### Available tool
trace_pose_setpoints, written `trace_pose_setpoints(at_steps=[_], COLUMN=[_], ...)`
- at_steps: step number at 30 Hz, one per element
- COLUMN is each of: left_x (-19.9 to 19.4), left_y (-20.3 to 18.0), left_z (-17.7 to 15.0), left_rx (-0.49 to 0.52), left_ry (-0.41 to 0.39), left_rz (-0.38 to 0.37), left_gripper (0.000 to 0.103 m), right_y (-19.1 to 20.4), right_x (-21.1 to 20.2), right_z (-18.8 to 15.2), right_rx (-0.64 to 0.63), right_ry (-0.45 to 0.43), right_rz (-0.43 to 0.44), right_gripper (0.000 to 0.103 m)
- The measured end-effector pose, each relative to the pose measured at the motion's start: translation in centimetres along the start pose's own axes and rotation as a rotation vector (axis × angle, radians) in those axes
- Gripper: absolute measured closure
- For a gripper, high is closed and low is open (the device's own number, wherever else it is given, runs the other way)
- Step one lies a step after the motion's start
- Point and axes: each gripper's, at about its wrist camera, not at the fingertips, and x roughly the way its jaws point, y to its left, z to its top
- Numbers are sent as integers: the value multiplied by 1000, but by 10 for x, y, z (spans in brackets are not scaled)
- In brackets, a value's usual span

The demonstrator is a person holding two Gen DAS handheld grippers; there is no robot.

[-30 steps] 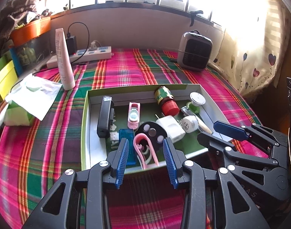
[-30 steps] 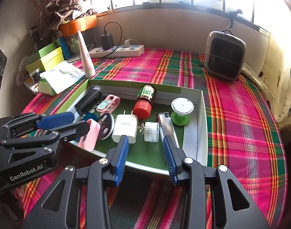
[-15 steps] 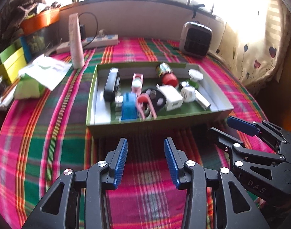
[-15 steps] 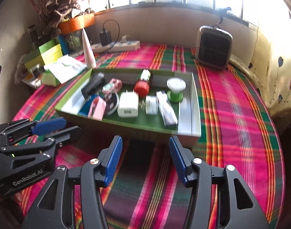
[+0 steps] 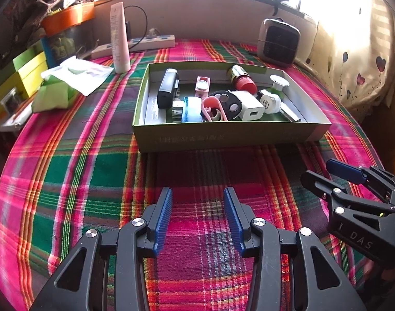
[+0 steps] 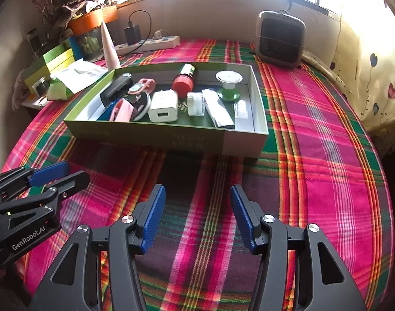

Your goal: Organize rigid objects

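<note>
A shallow green box [image 5: 223, 137] [image 6: 158, 134] lies on the plaid cloth and holds several small rigid items. Among them are a white charger [image 5: 250, 105] [image 6: 163, 106], a red-capped bottle [image 5: 242, 80] [image 6: 183, 81], a black device [image 5: 167, 90] [image 6: 117, 88], a pink clip [image 5: 213, 106] and a green-footed spool [image 6: 229, 85]. My left gripper [image 5: 198, 191] [image 6: 70, 172] hovers over bare cloth in front of the box, its jaws opening and empty. To its right, my right gripper [image 6: 198, 189] [image 5: 324, 173] stands open and empty, also short of the box.
Behind the box stand a small heater [image 5: 279, 42], a power strip [image 5: 145, 44] with a plugged charger and an upright white tube [image 5: 119, 39]. A tissue pack [image 5: 55, 93] and yellow-green boxes [image 5: 29, 70] crowd the left edge. A curtain hangs at the right.
Both grippers have drawn back from over the box to the cloth in front of it. The right jaws have spread wider. The items in the box have not moved.
</note>
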Motion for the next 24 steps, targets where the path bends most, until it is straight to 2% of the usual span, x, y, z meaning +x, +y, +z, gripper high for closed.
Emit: trace_pose_setpoints(at_steps=[5,12,13,24], left_x=[0,3,3,4], left_y=[-4,-13,-14,-17], left_z=[-2,-3,-3,-2], left_rx=[-13,14,20,18], left_ry=[-20,-22,-21,-17], left_rz=[13,56,60,66], left_gripper=[57,55,52,47], right_y=[1,-4,-6,-7], right_x=[-2,0,1,3], right_z=[-5,-4,-4,-1], right_rx=[-7,15,19,25], right_ry=[-2,8,10,17], right_rz=[-30,-50,-52,-58], right_gripper=[46,32,30,23])
